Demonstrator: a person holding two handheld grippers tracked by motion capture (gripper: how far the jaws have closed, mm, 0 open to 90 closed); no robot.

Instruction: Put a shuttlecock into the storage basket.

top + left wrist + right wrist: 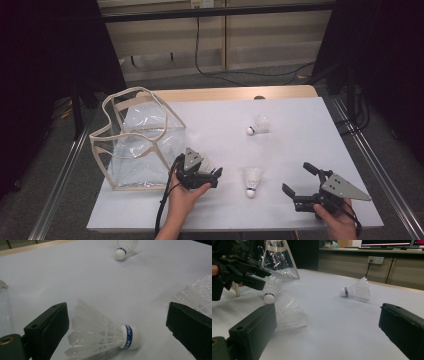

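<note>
Three white feather shuttlecocks lie on the white table. The nearest one rests on the table between the wide-apart jaws of my left gripper, cork with a blue band pointing right; nothing clamps it. In the high view that gripper sits beside the clear bag. A second shuttlecock lies front-centre, close to my right gripper's left jaw. My right gripper stands open and empty. The third shuttlecock lies farther back.
The clear plastic bag with beige trim stands open at the table's left. A wooden table edge runs along the back. Metal rails flank both sides. Cables lie on the floor behind.
</note>
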